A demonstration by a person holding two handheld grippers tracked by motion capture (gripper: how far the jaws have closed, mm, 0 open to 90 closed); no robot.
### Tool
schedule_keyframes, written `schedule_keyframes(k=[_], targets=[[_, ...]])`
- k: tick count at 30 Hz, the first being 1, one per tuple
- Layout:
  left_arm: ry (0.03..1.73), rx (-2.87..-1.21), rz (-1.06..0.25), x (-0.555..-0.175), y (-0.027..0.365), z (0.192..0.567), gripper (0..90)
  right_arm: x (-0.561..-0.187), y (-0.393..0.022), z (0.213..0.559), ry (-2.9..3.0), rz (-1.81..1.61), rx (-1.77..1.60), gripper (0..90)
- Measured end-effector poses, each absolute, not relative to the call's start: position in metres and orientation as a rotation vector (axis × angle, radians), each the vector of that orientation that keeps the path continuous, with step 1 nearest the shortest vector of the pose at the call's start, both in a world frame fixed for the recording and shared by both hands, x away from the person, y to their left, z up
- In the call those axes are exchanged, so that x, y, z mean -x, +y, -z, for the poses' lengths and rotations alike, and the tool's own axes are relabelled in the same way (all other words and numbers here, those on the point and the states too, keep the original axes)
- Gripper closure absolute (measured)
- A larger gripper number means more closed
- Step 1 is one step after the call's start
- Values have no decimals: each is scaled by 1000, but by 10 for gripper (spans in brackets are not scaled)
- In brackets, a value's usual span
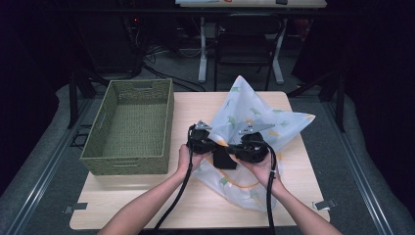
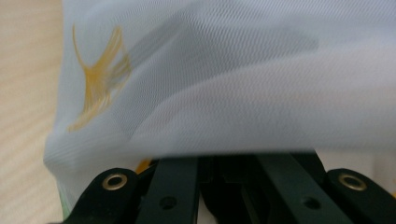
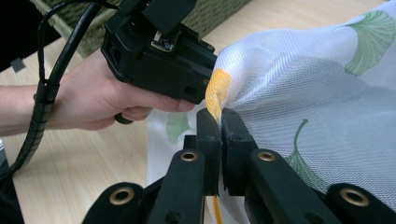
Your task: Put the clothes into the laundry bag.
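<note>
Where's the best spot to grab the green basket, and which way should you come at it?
Probably the slot handle cut into the green basket's left wall. It sits upright and open-topped on the table, so a hand-held gripper could come down from above and close over the woven strip above that slot. The near wall shows another slot, reachable from the person's side.

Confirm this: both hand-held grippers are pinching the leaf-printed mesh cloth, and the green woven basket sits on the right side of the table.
Not quite. The green woven basket sits on the left side of the table, as the high view shows. The rest stands: the left hand-held gripper and the right hand-held gripper both pinch the leaf-printed mesh cloth.
</note>
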State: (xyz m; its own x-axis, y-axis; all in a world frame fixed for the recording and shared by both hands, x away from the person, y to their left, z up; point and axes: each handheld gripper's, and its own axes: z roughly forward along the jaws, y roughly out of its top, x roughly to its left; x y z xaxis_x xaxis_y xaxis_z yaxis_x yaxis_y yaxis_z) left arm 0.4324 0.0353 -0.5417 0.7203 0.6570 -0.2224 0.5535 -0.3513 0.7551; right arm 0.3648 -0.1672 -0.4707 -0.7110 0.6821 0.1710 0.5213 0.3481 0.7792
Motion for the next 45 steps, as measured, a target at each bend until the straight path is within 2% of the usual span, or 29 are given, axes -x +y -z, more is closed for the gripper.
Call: schedule_keyframes(k=[5, 9, 13, 16, 19, 23, 27, 31, 33, 38, 42, 45], targets=[[902, -2091, -154, -428, 42, 546, 768, -364, -166, 474, 2458, -1253, -1095, 874], [889, -2138, -133, -422, 45, 541, 599, -363, -166, 475, 2461, -1248, -1096, 874], [853, -2174, -111, -413, 49, 539, 529, -363, -165, 475, 2466, -1243, -1092, 874], [824, -2218, -68, -409, 48, 545, 534, -363, -165, 474, 2462, -1247, -1087, 874], [828, -2230, -33, -409, 43, 554, 612, -363, -164, 474, 2463, -1248, -1089, 874], [850, -2205, -77, -411, 32, 565, 762, -362, -163, 474, 2461, -1253, -1082, 874], [877, -2146, -109, -413, 22, 570, 806, -359, -164, 471, 2447, -1269, -1081, 875], [883, -2164, -88, -414, 21, 571, 749, -359, -167, 472, 2476, -1253, -1090, 874], [862, -2199, -85, -412, 26, 567, 674, -358, -169, 474, 2482, -1239, -1100, 875], [832, -2227, -108, -403, 40, 551, 567, -359, -171, 474, 2490, -1229, -1102, 875], [827, -2231, -178, -397, 48, 540, 492, -358, -171, 474, 2500, -1221, -1096, 875], [872, -2178, -314, -395, 58, 526, 465, -358, -171, 473, 2504, -1217, -1097, 874]])
